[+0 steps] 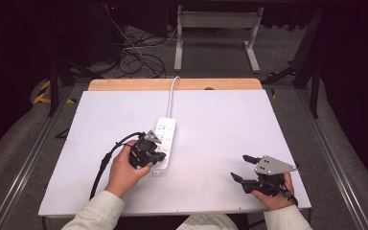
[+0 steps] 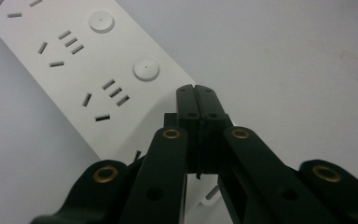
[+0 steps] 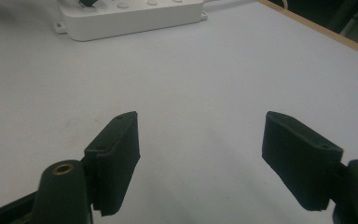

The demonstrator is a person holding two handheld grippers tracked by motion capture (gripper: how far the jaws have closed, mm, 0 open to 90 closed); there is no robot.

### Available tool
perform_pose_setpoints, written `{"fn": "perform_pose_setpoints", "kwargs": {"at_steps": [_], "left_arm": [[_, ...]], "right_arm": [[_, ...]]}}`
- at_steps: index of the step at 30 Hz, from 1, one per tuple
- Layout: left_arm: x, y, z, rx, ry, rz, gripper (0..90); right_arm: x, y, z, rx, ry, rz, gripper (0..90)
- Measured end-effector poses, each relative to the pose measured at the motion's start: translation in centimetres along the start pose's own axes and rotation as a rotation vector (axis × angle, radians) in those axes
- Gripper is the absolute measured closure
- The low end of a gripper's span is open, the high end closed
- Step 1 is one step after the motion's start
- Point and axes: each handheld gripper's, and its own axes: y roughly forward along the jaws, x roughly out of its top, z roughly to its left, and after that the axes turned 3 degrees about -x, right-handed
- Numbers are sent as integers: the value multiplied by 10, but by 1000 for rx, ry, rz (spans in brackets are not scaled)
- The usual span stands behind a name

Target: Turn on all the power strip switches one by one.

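White and glossy, a long plastic power strip (image 1: 163,143) with round buttons and rows of slotted sockets is lying near the middle of the pale matte table top (image 1: 220,124), its white cord (image 1: 172,96) running off over the far wooden edge. In the high view its near end is partly hiding under the left gripper (image 1: 149,152), so how far the strip reaches there is hard to make out. In the left gripper view the strip (image 2: 74,70) is running off the frame at the top left, and the black jaws are pressing flat together with nothing between them, their tips sitting over the strip's edge; whether they are touching it cannot be told. The right gripper (image 1: 243,167) is sitting well apart, near the table's front right corner, its jaws spreading wide over bare surface. In the right gripper view its rubbery black pads (image 3: 116,158) are framing the empty table, and the strip (image 3: 130,18) is lying cut off at the top edge.
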Motion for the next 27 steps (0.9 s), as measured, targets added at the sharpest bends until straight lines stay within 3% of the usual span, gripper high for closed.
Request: {"fn": "perform_pose_setpoints", "kwargs": {"at_steps": [16,27], "left_arm": [[-4,3,0,-6,1,-22,900],[-4,3,-3,19,25,-10,900]], "right_arm": [[0,1,1,2,-4,6,281],[1,1,2,0,-9,8,280]]}}
